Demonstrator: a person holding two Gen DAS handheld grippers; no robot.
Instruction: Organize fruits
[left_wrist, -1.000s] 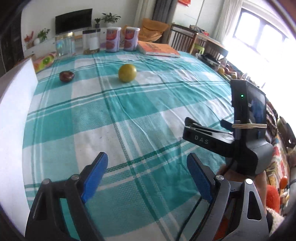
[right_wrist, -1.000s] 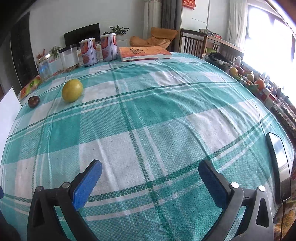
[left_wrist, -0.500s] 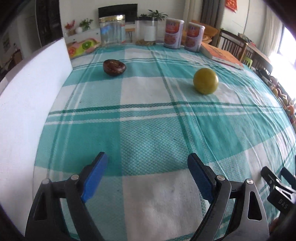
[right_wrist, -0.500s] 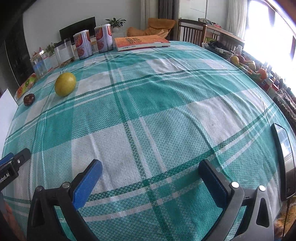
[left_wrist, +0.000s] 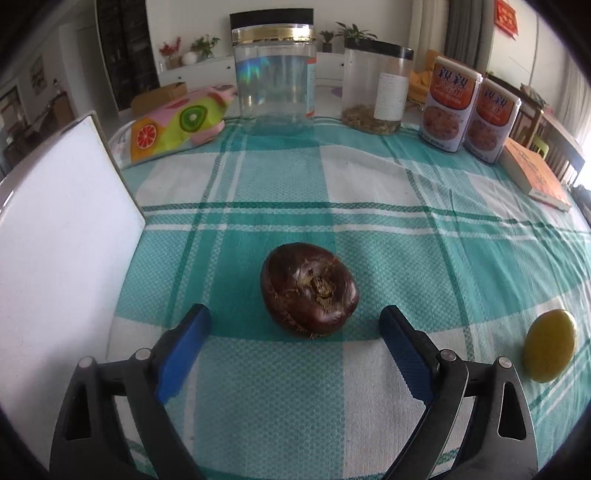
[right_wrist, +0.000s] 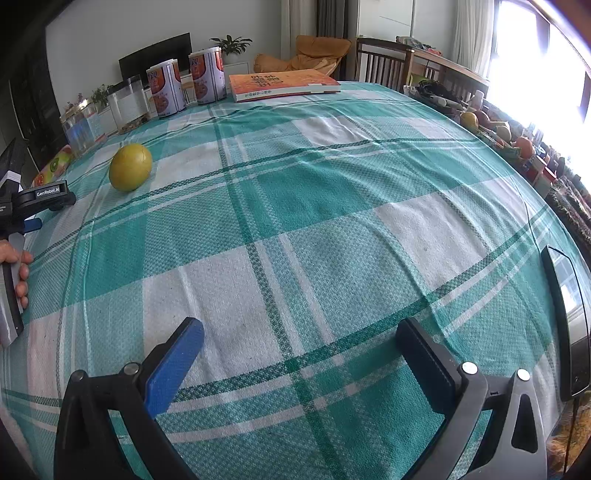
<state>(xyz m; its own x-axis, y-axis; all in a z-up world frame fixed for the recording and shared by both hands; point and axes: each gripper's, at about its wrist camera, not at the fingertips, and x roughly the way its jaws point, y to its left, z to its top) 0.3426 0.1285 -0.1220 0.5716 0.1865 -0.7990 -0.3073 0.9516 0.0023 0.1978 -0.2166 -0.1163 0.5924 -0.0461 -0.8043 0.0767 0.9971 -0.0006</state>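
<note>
The left gripper (left_wrist: 295, 328) is held low over the checked tablecloth (left_wrist: 406, 229), jaws spread wide and holding nothing; they have just been opening further. The dark brown fruit (left_wrist: 309, 288) rests on the cloth directly ahead of the fingertips, roughly centred on the gap and a little beyond the blue pads (left_wrist: 184, 343). Neither pad touches it. The fruit is a squat round with its rough stem scar turned up and towards the gripper; its broader dimension appears to run across the gap, though the lens makes this uncertain. The opening looks clearly wider than the fruit.

The yellow fruit (left_wrist: 549, 345) lies well off to the right of the left gripper's right finger, apart from the brown one. Seen from the right wrist, this yellow fruit (right_wrist: 130, 167) sits far ahead and to the left of the right gripper (right_wrist: 299, 354), which hangs open and empty over bare cloth. The left gripper's body and the hand (right_wrist: 16, 273) holding it show at that view's left edge.

Judgement: the left gripper is much the nearer to the brown fruit and already aligned. The coming move calls for a short push forward and down, so the pads bracket the fruit's widest part before closing. A white board (left_wrist: 55, 236) stands close on the left.
</note>
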